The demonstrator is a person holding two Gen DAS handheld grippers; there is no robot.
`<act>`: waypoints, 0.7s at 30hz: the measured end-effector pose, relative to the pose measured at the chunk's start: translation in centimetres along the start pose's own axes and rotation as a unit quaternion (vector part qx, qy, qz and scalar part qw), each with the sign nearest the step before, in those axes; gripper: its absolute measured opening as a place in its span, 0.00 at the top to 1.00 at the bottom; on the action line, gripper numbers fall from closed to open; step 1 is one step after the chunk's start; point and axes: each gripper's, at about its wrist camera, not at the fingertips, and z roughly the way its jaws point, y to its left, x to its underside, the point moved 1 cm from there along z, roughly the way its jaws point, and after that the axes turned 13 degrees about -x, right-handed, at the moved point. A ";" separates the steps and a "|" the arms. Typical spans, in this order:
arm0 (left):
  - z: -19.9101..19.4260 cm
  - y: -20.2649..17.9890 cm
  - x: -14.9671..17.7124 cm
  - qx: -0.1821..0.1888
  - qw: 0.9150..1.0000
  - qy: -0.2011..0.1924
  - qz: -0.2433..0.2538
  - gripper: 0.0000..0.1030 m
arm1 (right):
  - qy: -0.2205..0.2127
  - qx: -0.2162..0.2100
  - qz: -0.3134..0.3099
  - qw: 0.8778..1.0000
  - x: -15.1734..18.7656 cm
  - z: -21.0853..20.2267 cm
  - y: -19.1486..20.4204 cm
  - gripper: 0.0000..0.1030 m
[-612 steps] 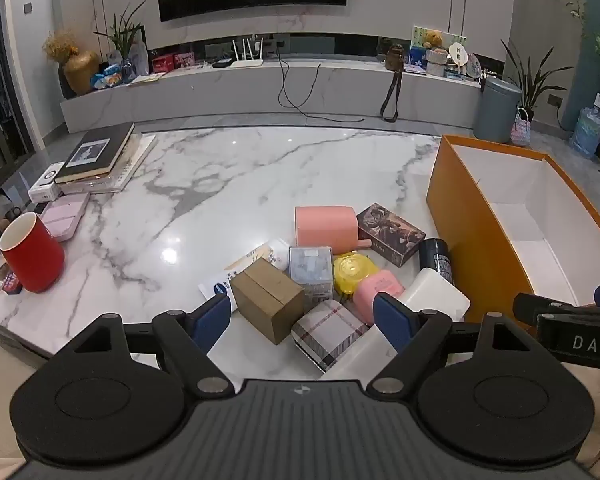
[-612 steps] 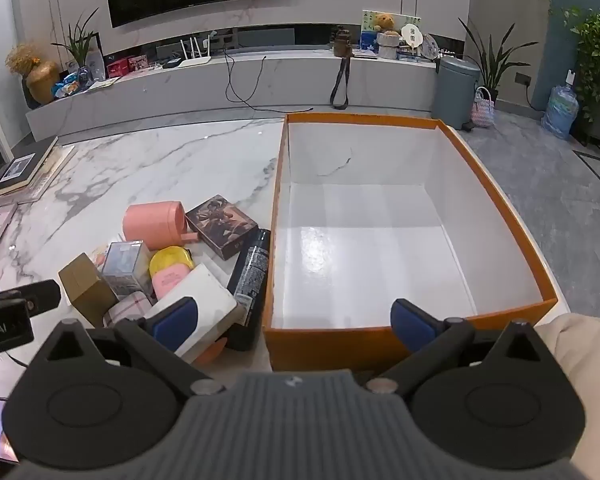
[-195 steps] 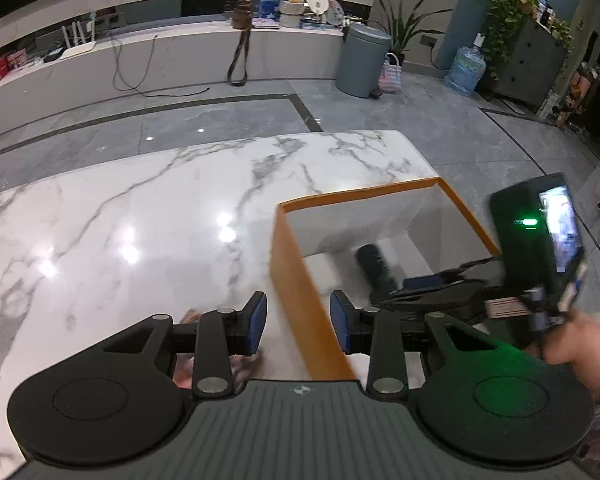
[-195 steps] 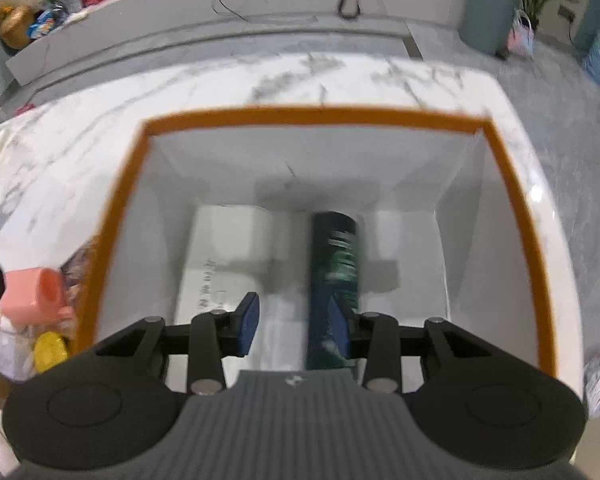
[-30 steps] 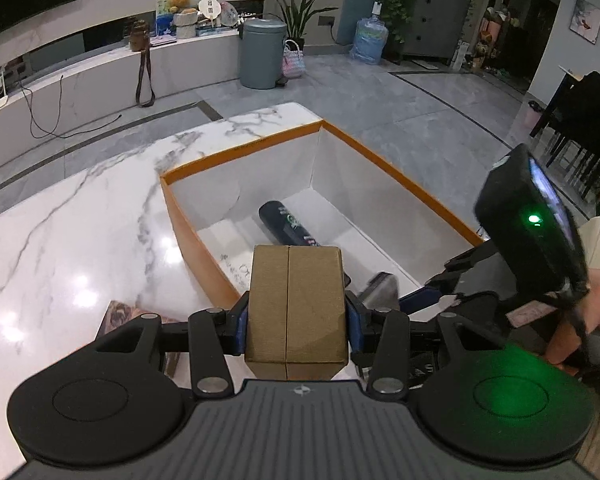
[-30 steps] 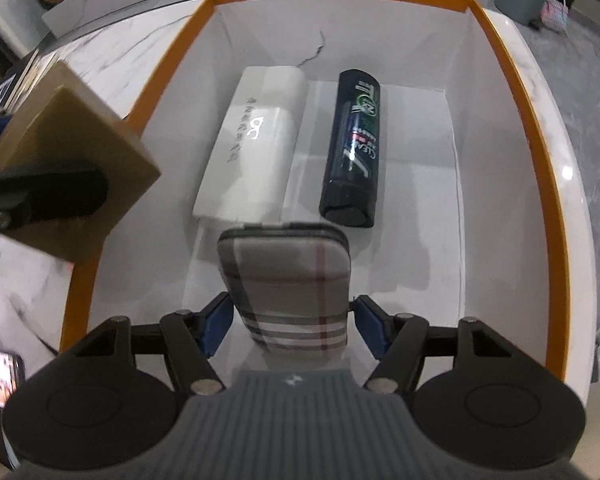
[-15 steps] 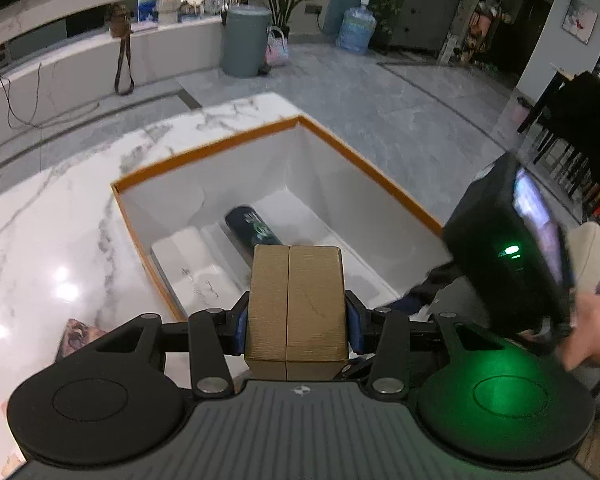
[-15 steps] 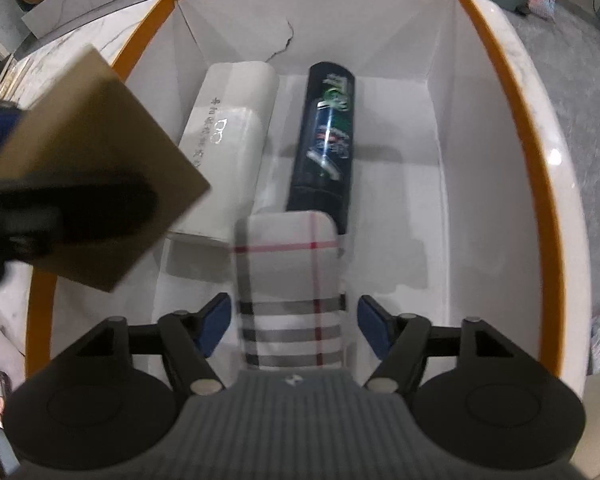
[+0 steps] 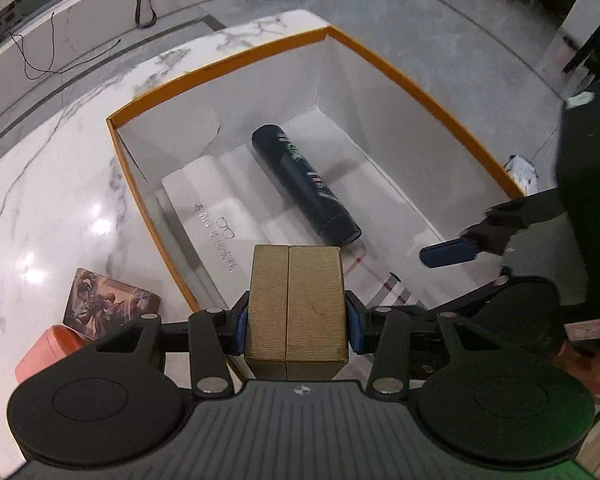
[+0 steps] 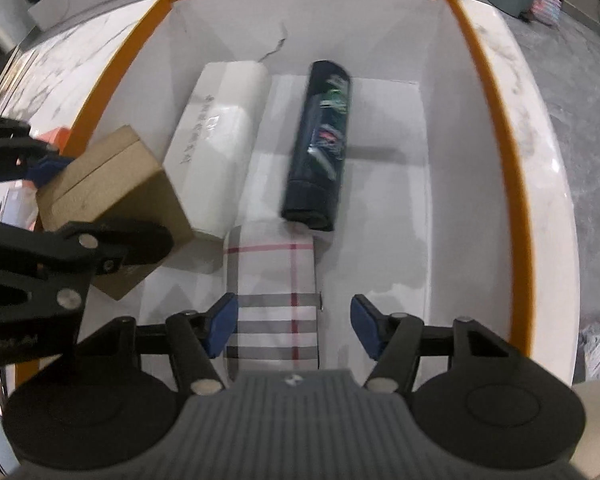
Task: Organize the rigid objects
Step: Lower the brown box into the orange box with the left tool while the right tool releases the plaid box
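- Left gripper (image 9: 296,316) clamped on carton (image 9: 296,300), held over bin (image 9: 420,92) near its left wall.
- Right gripper (image 10: 292,320) spread wide around plaid case (image 10: 274,300) lying on bin floor.
- White case (image 9: 212,208), grey print unreadable, beside dark can (image 9: 304,184); label blurred.

Brown box (image 9: 297,300): matt corrugated cardboard. Orange bin (image 9: 420,92): smooth white card inside. Dark can (image 9: 306,182): glossy. Table (image 9: 40,184): polished marble, reflective. Plaid case (image 10: 274,304): woven-look cloth.
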 end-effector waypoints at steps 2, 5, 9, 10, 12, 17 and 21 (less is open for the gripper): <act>0.2 -0.4 0.0 0.002 1.000 0.004 0.025 0.51 | -0.007 -0.002 0.006 1.000 0.2 -0.3 -0.4 0.40; 0.1 -1.2 0.6 0.016 0.996 -0.013 0.086 0.50 | -0.023 -0.031 0.018 0.999 0.3 -1.1 -1.2 0.43; -0.1 -2.4 1.6 0.027 0.986 -0.022 0.164 0.50 | -0.042 -0.051 0.017 0.998 0.8 -1.5 -1.2 0.43; -0.1 -2.8 1.7 0.025 0.982 -0.022 0.185 0.50 | -0.045 -0.051 0.021 0.997 0.7 -1.5 -1.3 0.43; 0.1 -3.6 1.9 0.024 0.976 -0.020 0.218 0.50 | -0.051 -0.059 0.029 0.997 0.7 -1.4 -1.4 0.43; 0.6 -5.0 2.4 0.029 0.960 -0.009 0.277 0.50 | -0.054 -0.069 0.037 0.995 0.7 -0.9 -1.6 0.45; 1.1 -5.0 2.4 0.026 0.961 0.000 0.274 0.49 | -0.049 -0.078 0.042 0.995 0.7 -0.6 -1.9 0.46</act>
